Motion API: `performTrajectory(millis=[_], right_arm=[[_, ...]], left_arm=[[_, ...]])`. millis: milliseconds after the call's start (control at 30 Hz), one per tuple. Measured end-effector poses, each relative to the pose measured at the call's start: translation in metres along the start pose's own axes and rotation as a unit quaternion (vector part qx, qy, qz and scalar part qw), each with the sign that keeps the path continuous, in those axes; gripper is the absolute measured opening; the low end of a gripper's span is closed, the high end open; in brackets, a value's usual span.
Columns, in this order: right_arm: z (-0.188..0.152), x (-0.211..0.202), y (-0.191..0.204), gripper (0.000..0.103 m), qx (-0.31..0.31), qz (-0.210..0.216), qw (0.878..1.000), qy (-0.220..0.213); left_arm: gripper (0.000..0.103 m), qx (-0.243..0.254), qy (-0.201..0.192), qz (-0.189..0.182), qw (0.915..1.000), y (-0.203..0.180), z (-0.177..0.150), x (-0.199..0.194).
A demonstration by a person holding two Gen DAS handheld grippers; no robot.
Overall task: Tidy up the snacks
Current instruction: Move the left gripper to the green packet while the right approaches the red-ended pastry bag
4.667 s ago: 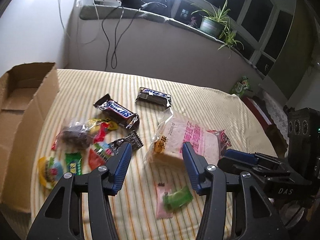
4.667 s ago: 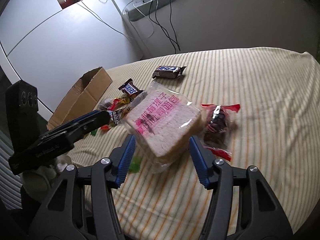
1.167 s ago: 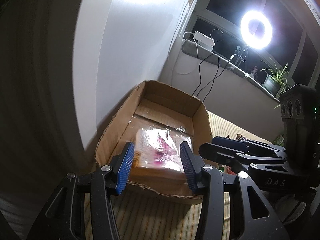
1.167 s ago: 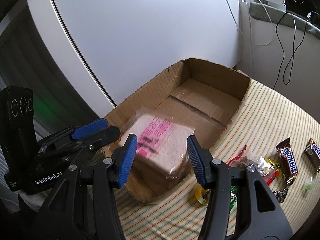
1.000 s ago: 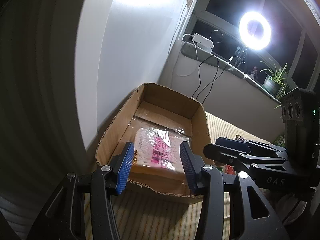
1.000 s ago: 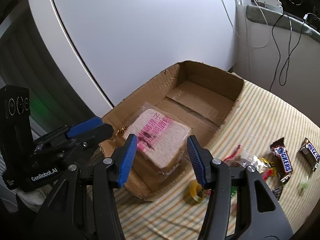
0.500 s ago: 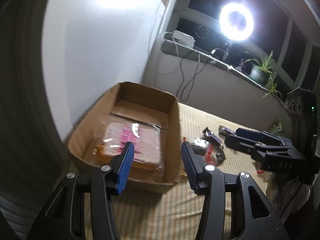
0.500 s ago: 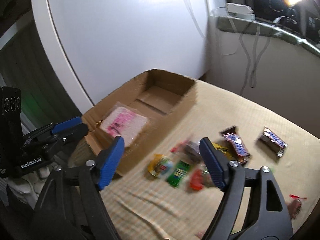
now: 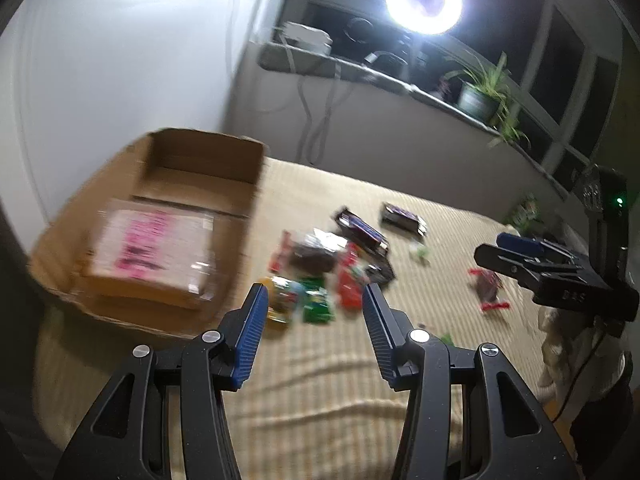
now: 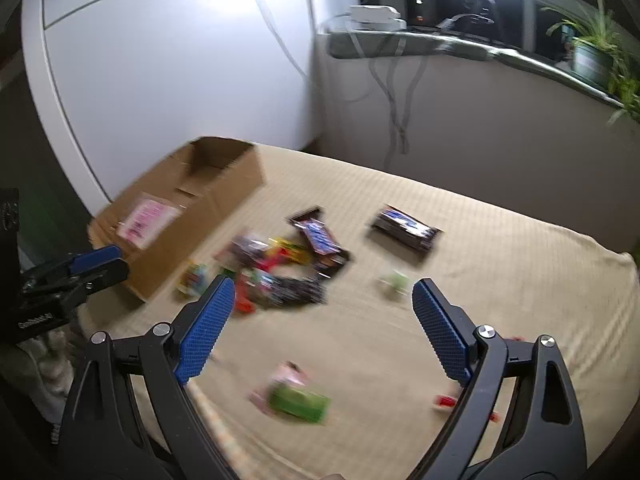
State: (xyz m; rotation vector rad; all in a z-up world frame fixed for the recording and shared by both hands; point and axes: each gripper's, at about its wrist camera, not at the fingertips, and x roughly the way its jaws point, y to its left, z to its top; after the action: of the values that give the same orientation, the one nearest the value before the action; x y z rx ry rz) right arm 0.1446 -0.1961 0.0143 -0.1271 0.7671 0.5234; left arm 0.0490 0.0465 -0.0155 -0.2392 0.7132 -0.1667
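I find both tongs empty: the left tongs point(image 9: 314, 300) stand parted and the right tongs point(image 10: 320, 300) spread wide, above the striped yellow cloth-covered table point(image 10: 500, 248). The clear-wrapped bread packet with pink print point(image 9: 154, 240) lies flat in the open brown cardboard box point(image 9: 208, 160) at the table's left end. The loose heap of small coloured snack packets point(image 10: 276, 276) lies just beside the box, with two dark chocolate bars point(image 10: 404, 232) and a green-and-pink sachet point(image 10: 296, 400) apart from it.

I judge these wrappers light, crinkly and slippery; the bars are stiffer and are best pinched across the middle.

A second ago both tongs flanked the bread over the box; they have since withdrawn towards the heap.
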Motion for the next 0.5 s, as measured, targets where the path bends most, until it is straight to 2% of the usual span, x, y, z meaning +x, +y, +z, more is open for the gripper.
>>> performTrajectory(millis=[267, 500], right_arm=[[-0.027, -0.005, -0.053, 0.093, 0.021, -0.049, 0.998, 0.023], [-0.047, -0.003, -0.081, 0.093, 0.030, -0.063, 0.997, 0.041]], left_arm=[[0.048, 0.055, 0.043, -0.036, 0.9969, -0.047, -0.018, 0.027], [0.043, 0.122, 0.078, -0.064, 0.9873, -0.089, -0.030, 0.047]])
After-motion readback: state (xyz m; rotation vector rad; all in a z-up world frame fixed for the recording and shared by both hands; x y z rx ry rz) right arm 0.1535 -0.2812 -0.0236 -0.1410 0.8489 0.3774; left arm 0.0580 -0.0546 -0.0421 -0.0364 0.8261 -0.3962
